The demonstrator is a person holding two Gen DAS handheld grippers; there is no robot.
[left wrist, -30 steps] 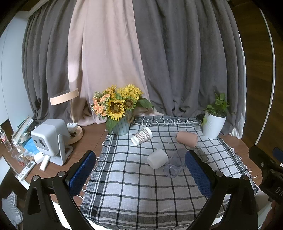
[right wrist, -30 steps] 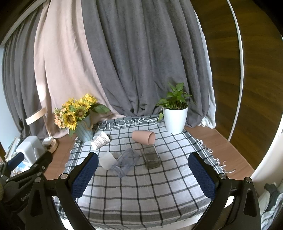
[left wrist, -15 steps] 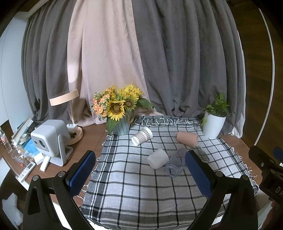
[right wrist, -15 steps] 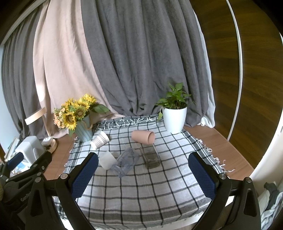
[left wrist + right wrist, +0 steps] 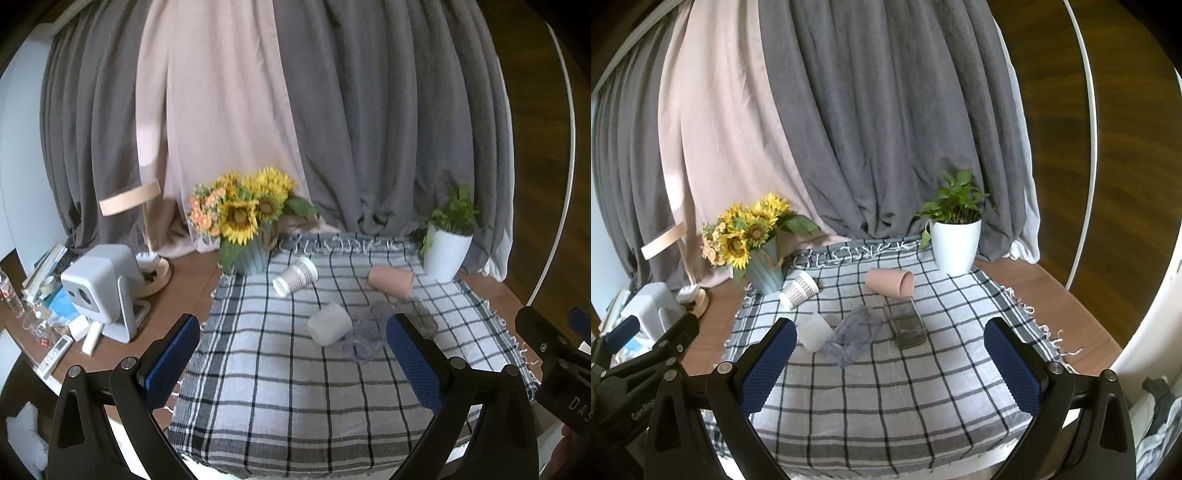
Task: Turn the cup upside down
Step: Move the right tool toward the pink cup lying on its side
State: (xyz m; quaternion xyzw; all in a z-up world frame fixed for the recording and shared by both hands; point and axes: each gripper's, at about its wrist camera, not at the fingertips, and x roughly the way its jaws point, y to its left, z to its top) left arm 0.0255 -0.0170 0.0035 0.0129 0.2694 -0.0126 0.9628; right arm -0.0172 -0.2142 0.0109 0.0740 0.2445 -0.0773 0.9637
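Observation:
Several cups lie on their sides on a checked cloth: a patterned paper cup, a pink cup, a white cup, a clear plastic cup and a dark square glass. My left gripper is open and empty, held above the near part of the cloth. My right gripper is open and empty, also short of the cups.
A sunflower vase stands at the cloth's back left, a white potted plant at the back right. A white projector, a lamp and clutter lie left. Curtains hang behind.

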